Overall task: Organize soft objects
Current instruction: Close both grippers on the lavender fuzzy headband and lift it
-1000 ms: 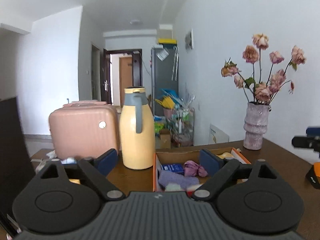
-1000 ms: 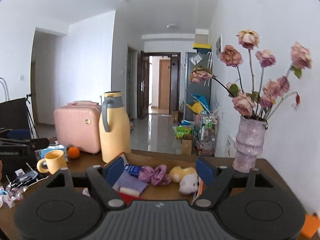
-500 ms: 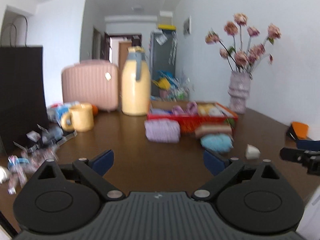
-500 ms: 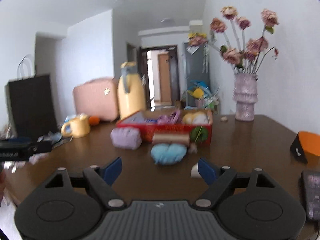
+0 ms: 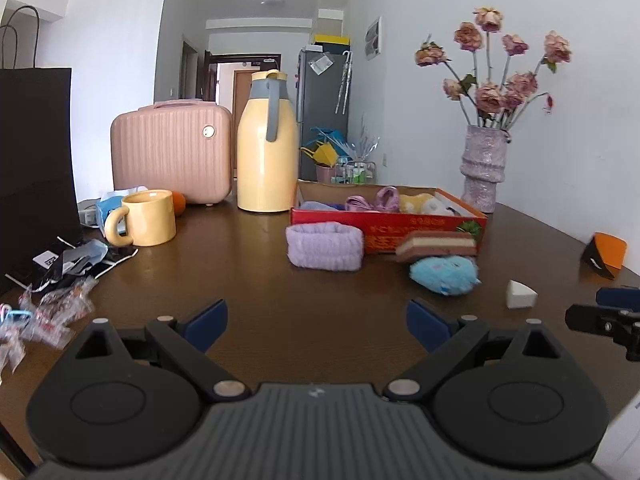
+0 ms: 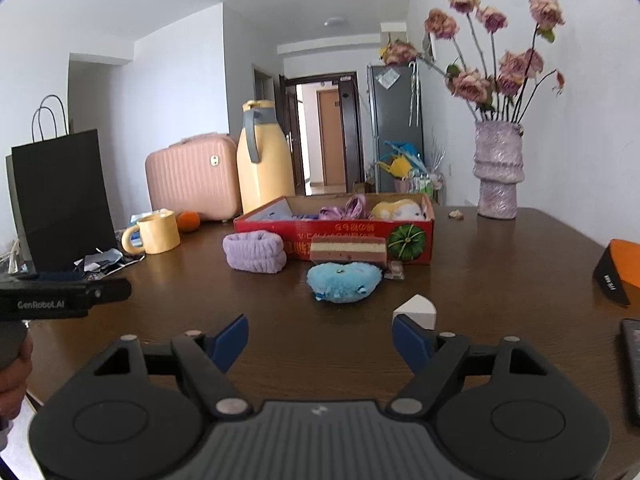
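A red cardboard box [image 5: 424, 233] [image 6: 344, 236] stands mid-table with soft toys inside. In front of it lie a purple towel roll [image 5: 325, 246] [image 6: 255, 256], a layered cake-like sponge [image 5: 436, 245] [image 6: 348, 249], a blue plush [image 5: 443, 275] [image 6: 344, 282] and a white wedge sponge [image 5: 521, 294] [image 6: 416, 309]. My left gripper [image 5: 317, 325] is open and empty, low over the table's near edge. My right gripper [image 6: 320, 340] is open and empty, just short of the white wedge.
A yellow mug [image 5: 147, 218], orange, pink case [image 5: 172, 157] and yellow jug [image 5: 267, 142] stand at the left back. A black paper bag [image 5: 32, 168] and wrappers [image 5: 48, 308] are at left. A flower vase [image 5: 482, 168] and orange-black object [image 5: 606, 254] are at right.
Both grippers have pulled back from above the box to the table's near side and dropped lower. Both stay open and empty.
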Available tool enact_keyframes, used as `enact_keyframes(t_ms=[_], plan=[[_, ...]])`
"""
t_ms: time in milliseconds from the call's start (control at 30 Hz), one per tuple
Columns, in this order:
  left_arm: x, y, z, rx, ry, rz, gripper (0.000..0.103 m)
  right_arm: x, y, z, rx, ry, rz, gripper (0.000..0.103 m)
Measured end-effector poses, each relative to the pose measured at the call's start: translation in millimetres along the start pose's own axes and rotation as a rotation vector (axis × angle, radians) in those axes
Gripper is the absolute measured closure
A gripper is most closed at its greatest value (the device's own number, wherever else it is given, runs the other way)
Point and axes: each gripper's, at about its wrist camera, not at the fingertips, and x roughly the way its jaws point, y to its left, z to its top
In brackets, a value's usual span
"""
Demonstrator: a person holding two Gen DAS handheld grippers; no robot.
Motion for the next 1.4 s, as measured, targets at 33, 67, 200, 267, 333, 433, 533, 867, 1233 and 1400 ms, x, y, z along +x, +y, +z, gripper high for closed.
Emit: enact_keyframes(t_ms=[33,67,200,267,333,433,533,867,1233,1400], plan=[[8.0,4.1,3.9,-0.008,0.002,-0.005,0.005,7.8,0.1,2.9,0.003,0.008,0.009,0.03],[17.6,9.0,8.8,-0.018,0.005,-0.012,0.005,17.2,-0.1,7.3,0.014,0.016,0.018,0.032],[80.1,32.8,38.5,-0.07,0.051,-0.027,0.008,62.8,0.9,33.3,0.048,0.032,0.073,0.039],[113.8,43.3,52.8,-0.087,0.088,-0.06,0.013,94.6,2.8,49.9,0.071,0.052,0.098,0.042],[152.6,54.8,66.8,-0.141,0.132,-0.094,0.018,129.8,9.3,65.0,0.077,0.067,0.119,0.043],[199.1,64.6,78.7,-0.192,0.171,-0.15,0.025,184.4,22.1,83.6,0.081,0.098,0.131,0.045],[236.7,69.1,81.1,-0.201,0.221,-0.186,0.043,233.5,29.4,96.3,0.096,0.137,0.121,0.051],[266.5,87.5,62.2,-0.295,0.342,-0.268,0.088,305.0,34.1,87.6,0.103,0.229,0.188,0.086],[135.4,36.3,39.3,-0.136,0.223,-0.307,0.091,189.5,45.2,67.2,-0.057,0.131,0.223,0.094],[64.4,10.2,-11.6,-0.124,0.25,-0.347,0.091,108.2,54.9,19.8,-0.2,0.131,0.124,0.094]])
